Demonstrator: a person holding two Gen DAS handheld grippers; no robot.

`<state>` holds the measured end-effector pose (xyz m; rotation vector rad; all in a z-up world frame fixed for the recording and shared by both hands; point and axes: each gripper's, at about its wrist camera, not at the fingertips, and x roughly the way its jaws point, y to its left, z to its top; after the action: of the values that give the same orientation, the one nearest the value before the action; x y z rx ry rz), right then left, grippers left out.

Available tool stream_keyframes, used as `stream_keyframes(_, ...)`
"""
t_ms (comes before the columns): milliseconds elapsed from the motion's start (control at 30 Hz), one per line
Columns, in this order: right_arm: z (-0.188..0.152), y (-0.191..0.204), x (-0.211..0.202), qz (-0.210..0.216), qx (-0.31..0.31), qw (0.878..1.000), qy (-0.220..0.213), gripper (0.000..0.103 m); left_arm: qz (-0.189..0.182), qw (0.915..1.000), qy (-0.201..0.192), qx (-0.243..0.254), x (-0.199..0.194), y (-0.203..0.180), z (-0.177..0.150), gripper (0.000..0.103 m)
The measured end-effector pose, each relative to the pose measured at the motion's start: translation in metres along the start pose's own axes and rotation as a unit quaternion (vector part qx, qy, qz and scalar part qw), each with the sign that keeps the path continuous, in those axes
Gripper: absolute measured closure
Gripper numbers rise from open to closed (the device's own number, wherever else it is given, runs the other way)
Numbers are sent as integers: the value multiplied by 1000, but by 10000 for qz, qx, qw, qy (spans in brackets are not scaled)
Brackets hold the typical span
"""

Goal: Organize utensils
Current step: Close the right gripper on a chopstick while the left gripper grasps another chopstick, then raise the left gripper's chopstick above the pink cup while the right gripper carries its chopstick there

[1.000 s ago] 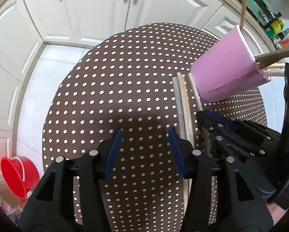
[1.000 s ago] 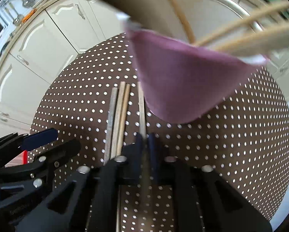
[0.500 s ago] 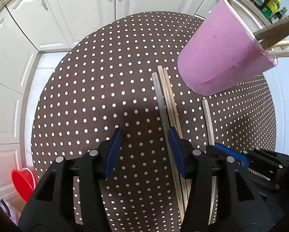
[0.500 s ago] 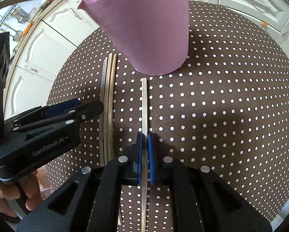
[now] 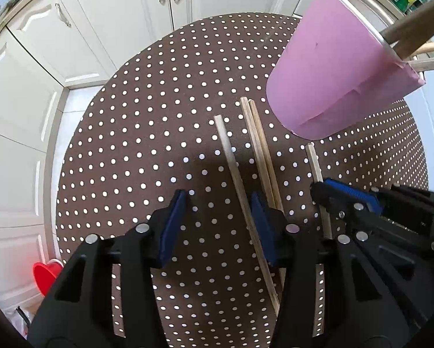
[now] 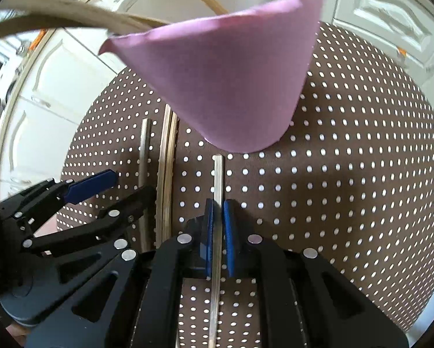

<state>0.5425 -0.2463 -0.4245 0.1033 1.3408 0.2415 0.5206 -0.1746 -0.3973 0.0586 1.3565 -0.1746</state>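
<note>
Four loose chopsticks flat on the dotted bench (image 5: 124, 156), all roughly parallel, long axes running from the pink holder (image 5: 332, 81) back toward the two tools, far ends just short of the holder's base. Right gripper (image 6: 218, 226) with jaws nearly closed, clamped on the single chopstick (image 6: 217, 179) apart from the others, gripped partway along so the far end points straight at the holder; probably held that way so a simple tilt can drop it in among the utensils already standing there, whose handles lean out over the rim. Left gripper (image 5: 219, 220) lowered over the pale chopstick (image 5: 231, 159), jaws closing at medium width, stick between the pads but nearer the right pad, not yet pinched. Beside it, the touching pair of darker chopsticks (image 5: 260, 150), partly under that right pad. Likely reason for the split: one stick per tool, lifted lengthwise. Holder upright on the bench.
</note>
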Motion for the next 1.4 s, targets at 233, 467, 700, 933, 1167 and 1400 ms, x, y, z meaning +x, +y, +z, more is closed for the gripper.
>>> stream_keyframes(233,-5,5,3,-3,-33,10000,-33,98,-19,10000,-36,-26,-5,10,-10,86)
stream_keyframes(467,-18,-14,-21,164,106,9997,-151,98,-263,9994,-59,-198,-10,26,-20,96)
stream_keyframes(700,-35,-18,-60,248,214,9979,-553,98,-597,9965,-488,-325,-52,32,-29,96)
stream_keyframes(933,-53,-20,-124,276,246,9931,-1114,98,-849,9903,-1065,-292,-114,39,-40,97)
stream_keyframes(1167,-67,8,-175,234,237,9861,-1628,98,-1000,9849,-1404,-176,-160,45,-65,97)
stream_keyframes(1400,-90,21,-166,190,320,9857,-1645,98,-1072,9868,-1190,-243,-159,49,-88,96)
